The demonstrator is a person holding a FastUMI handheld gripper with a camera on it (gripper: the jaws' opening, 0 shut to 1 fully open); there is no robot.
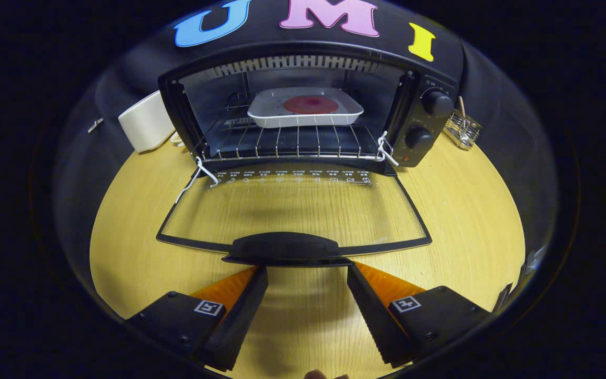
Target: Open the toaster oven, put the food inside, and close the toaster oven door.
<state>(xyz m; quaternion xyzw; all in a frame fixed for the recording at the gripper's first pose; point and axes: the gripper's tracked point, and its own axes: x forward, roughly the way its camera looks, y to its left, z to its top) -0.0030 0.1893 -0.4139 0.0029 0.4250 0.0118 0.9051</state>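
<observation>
The black toaster oven (pixel 303 113) stands at the back of the wooden table (pixel 466 210), with its glass door (pixel 292 210) folded flat down toward me. On the wire rack (pixel 287 143) inside rests a white square tray (pixel 305 113) holding a round red piece of food (pixel 311 104). My gripper (pixel 307 269) is open, its fingertips just under the door's black handle (pixel 284 247), one at each side of the handle's underside. Nothing is held between the fingers.
A white rounded container (pixel 145 123) stands left of the oven. A small wire basket (pixel 463 129) sits to the right of the oven's two knobs (pixel 429 118). White cords (pixel 198 176) hang from the door hinges. Bare table lies on both sides of the door.
</observation>
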